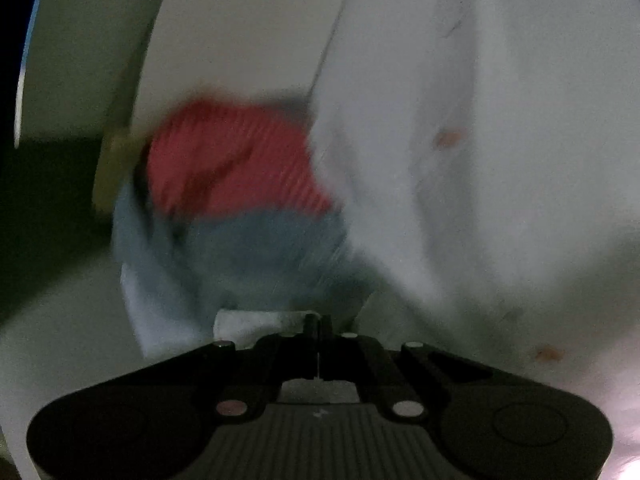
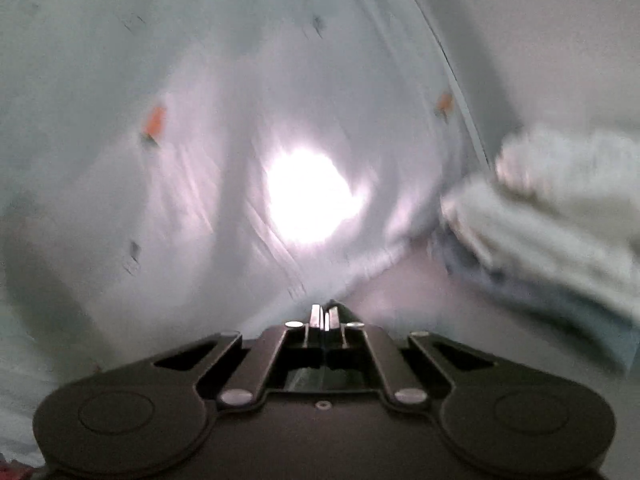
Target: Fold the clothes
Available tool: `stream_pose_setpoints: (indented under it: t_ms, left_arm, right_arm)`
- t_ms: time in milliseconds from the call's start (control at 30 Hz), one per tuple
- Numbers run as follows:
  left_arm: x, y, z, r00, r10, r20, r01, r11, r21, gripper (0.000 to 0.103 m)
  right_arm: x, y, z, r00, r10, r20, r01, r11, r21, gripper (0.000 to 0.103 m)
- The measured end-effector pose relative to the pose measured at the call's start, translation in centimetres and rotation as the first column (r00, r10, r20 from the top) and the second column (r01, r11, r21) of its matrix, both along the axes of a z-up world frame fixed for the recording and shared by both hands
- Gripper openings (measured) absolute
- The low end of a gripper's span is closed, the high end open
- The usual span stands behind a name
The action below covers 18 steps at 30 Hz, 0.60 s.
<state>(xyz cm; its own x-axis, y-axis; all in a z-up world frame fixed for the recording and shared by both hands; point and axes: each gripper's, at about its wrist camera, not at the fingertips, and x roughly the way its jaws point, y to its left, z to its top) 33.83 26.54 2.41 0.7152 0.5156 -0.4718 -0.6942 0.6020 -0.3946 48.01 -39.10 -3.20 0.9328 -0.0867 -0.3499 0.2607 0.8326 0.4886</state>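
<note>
Closest to my lens, the left tongs are pinched together on the edge of a white garment, and my right tongs are likewise clamped on its hem. I hold the cloth up between both so it hangs spread for folding. Beyond it, a red garment and blue one wait heaped on the counter.

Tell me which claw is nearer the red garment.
Left. The left claw, shut on white garment, has the red garment just ahead, beyond blue cloth. The right claw's view shows only white fabric, no red garment.
</note>
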Motion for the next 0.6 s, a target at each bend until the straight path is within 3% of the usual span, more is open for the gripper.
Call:
stream_pose_setpoints:
  t_ms: [133, 233, 367, 400, 500, 600]
  left_arm:
    - [-1.3, -0.8, 4.6, 0.997, -0.007, 0.081, -0.004, 0.992, 0.128, 0.0]
    - [-1.0, -0.5, 4.0, 0.999, 0.036, 0.023, -0.039, 0.986, 0.162, 0.0]
    - [0.0, 2.3, -2.0, 0.979, 0.119, -0.169, -0.107, 0.991, 0.076, 0.0]
    - [0.3, 3.0, -3.5, 0.967, 0.136, -0.217, -0.127, 0.99, 0.056, 0.0]
    - [0.8, 4.7, -9.9, 0.899, 0.12, -0.421, -0.149, 0.988, -0.035, 0.001]
    - [-0.5, 4.0, -13.4, 0.857, 0.118, -0.501, -0.17, 0.984, -0.059, 0.003]
  right_arm:
    - [-0.9, -0.8, 2.8, 0.998, 0.002, 0.07, -0.002, 1.0, -0.009, 0.0]
    - [-1.1, -0.3, 2.9, 0.998, 0.019, 0.053, -0.018, 0.999, -0.028, 0.0]
    - [-0.2, 0.4, 0.1, 0.995, 0.075, -0.061, -0.074, 0.997, 0.019, 0.003]
    - [0.1, 0.7, -1.0, 0.991, 0.085, -0.105, -0.083, 0.996, 0.017, 0.011]
    - [0.2, 1.4, -3.8, 0.972, 0.092, -0.215, -0.09, 0.996, 0.02, 0.032]
    - [-1.6, 0.7, -5.9, 0.962, 0.048, -0.267, -0.028, 0.996, 0.079, 0.039]
